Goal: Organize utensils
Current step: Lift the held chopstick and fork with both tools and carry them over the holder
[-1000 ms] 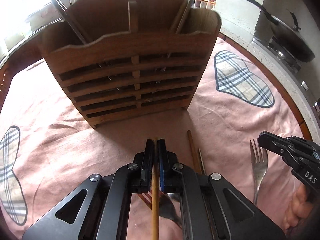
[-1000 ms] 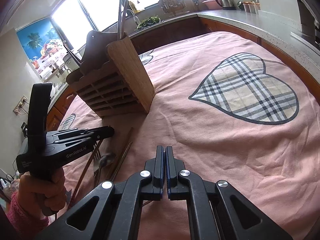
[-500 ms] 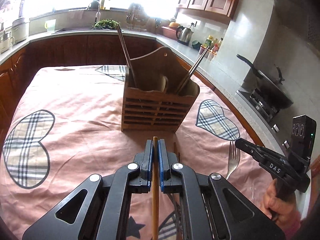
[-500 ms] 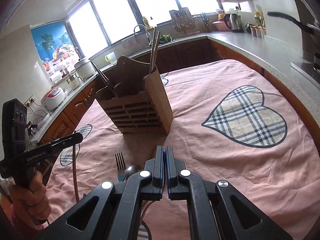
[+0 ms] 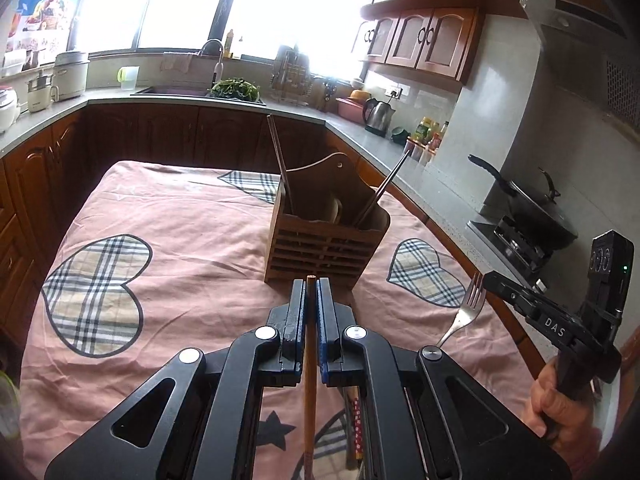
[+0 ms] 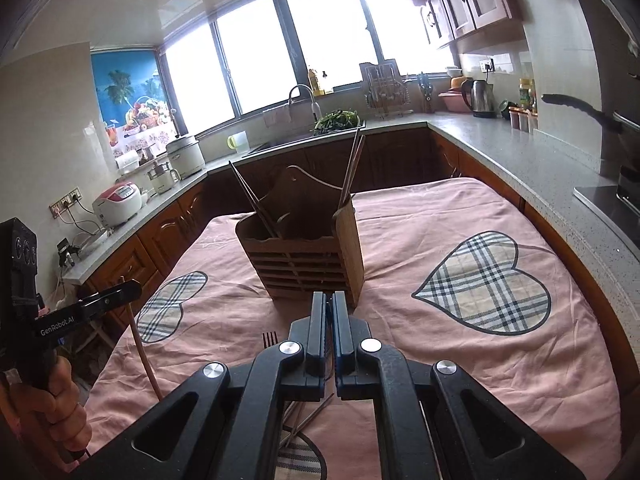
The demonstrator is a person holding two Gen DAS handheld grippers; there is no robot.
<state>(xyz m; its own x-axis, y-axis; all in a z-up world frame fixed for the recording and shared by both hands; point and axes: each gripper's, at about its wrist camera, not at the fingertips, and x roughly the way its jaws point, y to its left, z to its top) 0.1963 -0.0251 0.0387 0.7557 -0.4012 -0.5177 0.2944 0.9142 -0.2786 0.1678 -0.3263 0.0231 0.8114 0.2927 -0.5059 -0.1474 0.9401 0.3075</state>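
My left gripper (image 5: 311, 286) is shut on a wooden chopstick (image 5: 310, 380) and holds it well above the pink cloth, in front of the wooden utensil holder (image 5: 320, 246). The chopstick hangs below that gripper in the right wrist view (image 6: 142, 354). The holder (image 6: 308, 260) has chopsticks leaning in its left and right compartments. My right gripper (image 6: 329, 300) is shut and empty, raised above the cloth. A fork (image 5: 464, 312) lies on the cloth right of the holder; its tines show in the right wrist view (image 6: 270, 338).
More chopsticks (image 6: 310, 420) lie on the cloth under my right gripper. The pink cloth (image 6: 460, 360) with plaid hearts covers the table. A countertop (image 5: 448, 208) with a kettle and a stove with a wok (image 5: 532, 208) runs along the right.
Both grippers have risen and pulled back from the holder. The left one has lifted the chopstick off the cloth. The fork and the other chopsticks stay on the cloth.
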